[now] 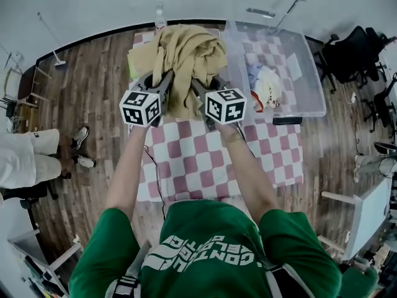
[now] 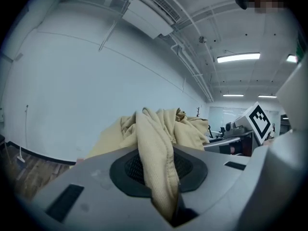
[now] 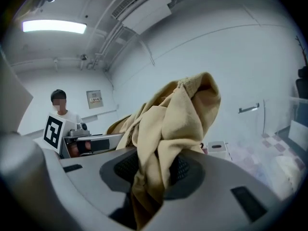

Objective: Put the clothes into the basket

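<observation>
Both left claw [image 1: 160, 82] and right claw [image 1: 205, 87], near-closed, pinch the tan garment [image 1: 186, 54].

Tan garment [image 1: 186, 61], pink-and-white checked tablecloth [image 1: 205, 160], green shirt [image 1: 205, 253].

Surface [image 1: 205, 160]: covered by a pink-and-white checked cloth, standing on a wooden floor [image 1: 87, 92].
Basket [image 1: 305, 73]: clear plastic, on the surface's far right part.
Black object [image 1: 286, 121]: just beside the basket's near edge.
Bottle [image 1: 160, 16]: left of the basket, at the far edge.
</observation>
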A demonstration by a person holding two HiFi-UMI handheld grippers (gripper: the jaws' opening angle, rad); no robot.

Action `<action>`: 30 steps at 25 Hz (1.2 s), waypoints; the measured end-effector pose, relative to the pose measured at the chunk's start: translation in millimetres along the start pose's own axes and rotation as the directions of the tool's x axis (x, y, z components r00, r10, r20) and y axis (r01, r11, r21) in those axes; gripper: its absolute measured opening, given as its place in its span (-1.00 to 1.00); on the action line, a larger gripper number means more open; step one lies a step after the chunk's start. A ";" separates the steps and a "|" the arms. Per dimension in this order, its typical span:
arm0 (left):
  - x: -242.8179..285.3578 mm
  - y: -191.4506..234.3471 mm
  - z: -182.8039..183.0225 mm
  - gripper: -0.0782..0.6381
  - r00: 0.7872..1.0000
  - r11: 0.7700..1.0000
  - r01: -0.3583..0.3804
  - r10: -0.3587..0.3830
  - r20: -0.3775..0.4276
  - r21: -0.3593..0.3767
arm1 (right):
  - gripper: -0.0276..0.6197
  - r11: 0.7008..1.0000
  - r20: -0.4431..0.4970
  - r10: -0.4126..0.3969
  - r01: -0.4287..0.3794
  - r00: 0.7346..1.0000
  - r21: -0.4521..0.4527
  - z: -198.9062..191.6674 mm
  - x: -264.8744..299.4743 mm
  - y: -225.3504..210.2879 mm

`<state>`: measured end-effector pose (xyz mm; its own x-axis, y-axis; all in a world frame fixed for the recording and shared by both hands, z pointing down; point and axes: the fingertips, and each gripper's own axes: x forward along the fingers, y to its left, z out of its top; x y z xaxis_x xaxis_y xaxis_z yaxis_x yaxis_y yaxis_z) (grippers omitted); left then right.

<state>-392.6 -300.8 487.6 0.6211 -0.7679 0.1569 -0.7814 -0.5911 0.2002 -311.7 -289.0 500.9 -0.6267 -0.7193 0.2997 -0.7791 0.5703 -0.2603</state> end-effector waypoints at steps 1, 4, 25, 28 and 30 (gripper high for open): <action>-2.6 -4.6 15.5 -0.60 1.000 1.000 -0.002 0.002 0.019 0.018 | -0.55 1.000 0.023 0.005 -0.005 1.000 -0.014 14.6 -5.5 3.5; -10.2 -17.9 59.6 -0.60 0.997 0.997 -0.016 0.011 0.070 0.076 | -0.55 0.998 0.086 0.033 -0.028 0.996 -0.053 56.1 -21.0 13.2; 17.0 -170.5 286.0 -0.60 0.944 0.928 -0.085 -0.041 0.326 0.363 | -0.55 0.967 0.397 0.162 -0.065 0.903 -0.245 275.4 -171.0 -14.9; 33.4 -196.9 296.0 -0.60 0.939 0.923 -0.067 -0.070 0.336 0.379 | -0.56 0.967 0.418 0.147 -0.042 0.897 -0.249 286.4 -194.6 -34.1; 47.3 -212.1 299.9 -0.60 0.936 0.922 -0.049 -0.091 0.339 0.383 | -0.56 0.968 0.426 0.130 -0.021 0.895 -0.250 291.8 -208.0 -49.0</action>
<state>-215.8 -285.9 162.6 0.6323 -0.7486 -0.1994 -0.7743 -0.6025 -0.1936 -138.4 -283.1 183.5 -0.6551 -0.7392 -0.1565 -0.7450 0.6664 -0.0291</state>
